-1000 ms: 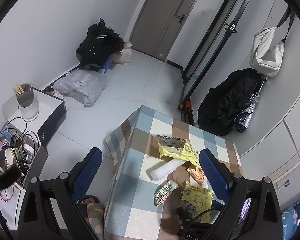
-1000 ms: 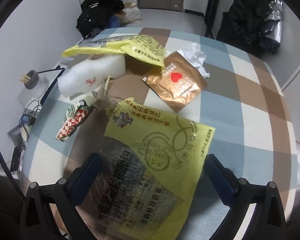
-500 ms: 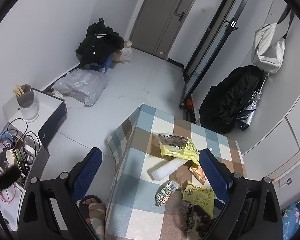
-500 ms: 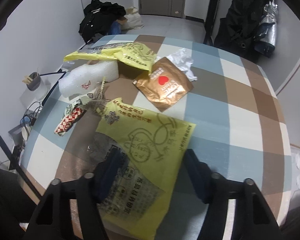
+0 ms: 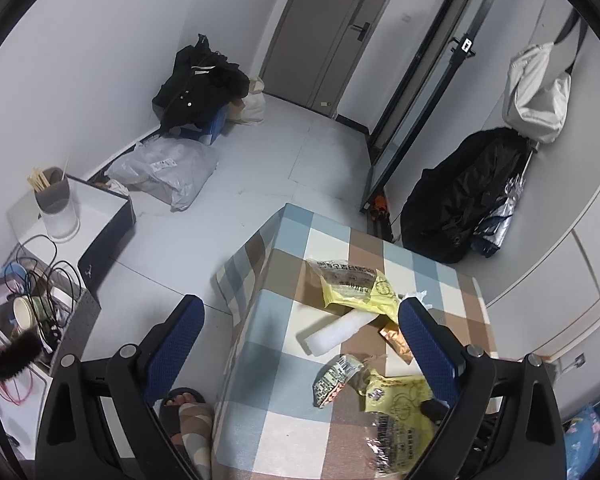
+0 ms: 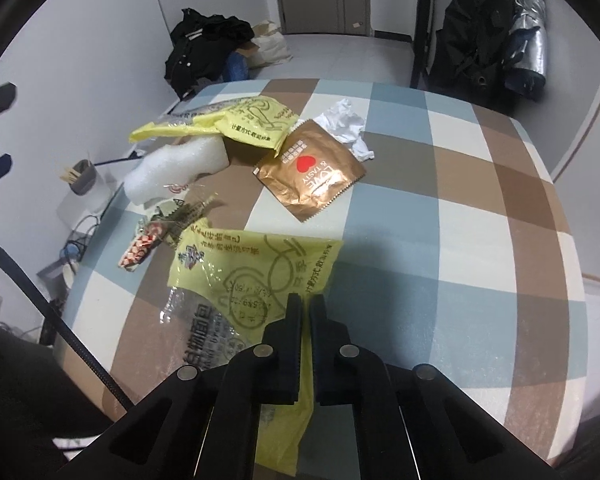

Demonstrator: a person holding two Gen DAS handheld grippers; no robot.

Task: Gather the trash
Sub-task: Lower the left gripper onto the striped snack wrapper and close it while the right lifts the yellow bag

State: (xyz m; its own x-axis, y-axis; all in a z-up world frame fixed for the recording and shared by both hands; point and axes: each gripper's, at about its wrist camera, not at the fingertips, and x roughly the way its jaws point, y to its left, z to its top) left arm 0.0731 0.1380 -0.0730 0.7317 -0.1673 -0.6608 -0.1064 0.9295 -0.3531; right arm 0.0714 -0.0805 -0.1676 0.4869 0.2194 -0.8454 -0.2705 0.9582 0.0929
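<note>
**Yellow bag pinched at its near end**

The right gripper has its fingers pressed together on the near end of the yellow bread bag. The bag's long side runs away from the fingers, toward the gold wrapper on the counter. The left gripper hangs off the counter's edge, fingers spread and empty. No trash bin shows.

Dim, even indoor light, soft shadows, heavy fisheye bending with black corners.
</note>
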